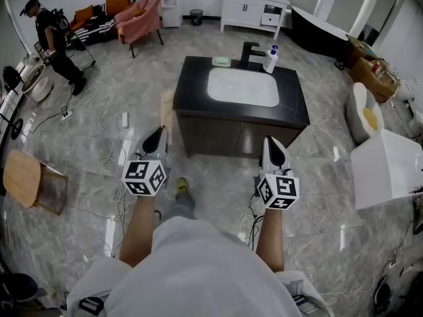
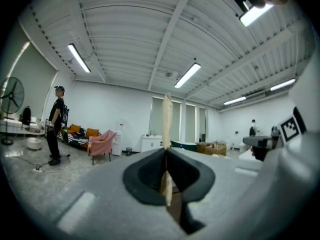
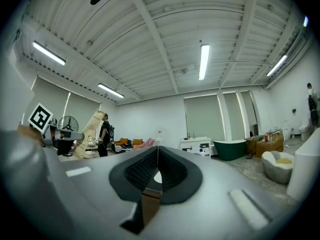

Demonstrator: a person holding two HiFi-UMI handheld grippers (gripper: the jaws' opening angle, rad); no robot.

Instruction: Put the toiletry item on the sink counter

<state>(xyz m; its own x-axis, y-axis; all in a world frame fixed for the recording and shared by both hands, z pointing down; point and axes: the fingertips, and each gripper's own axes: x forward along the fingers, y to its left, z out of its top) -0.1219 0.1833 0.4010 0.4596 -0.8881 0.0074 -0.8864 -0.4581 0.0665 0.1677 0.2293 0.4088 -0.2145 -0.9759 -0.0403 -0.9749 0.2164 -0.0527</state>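
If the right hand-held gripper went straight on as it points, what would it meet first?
Most likely the front of the sink cabinet, just under the black counter; nothing shows in between. How high the right hand-held gripper sits is unclear, so it might skim over the counter.

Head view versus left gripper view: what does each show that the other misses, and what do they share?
Only the head view: the top of the sink counter, with a pump bottle and a green soap dish on it, and the left tool and right tool seen from above, short of the counter.
Only the left gripper view: ceiling lights, a fan, and the left tool's jaws shut with nothing between them.
Both: the person in black, the pink chair and the white cabinet.
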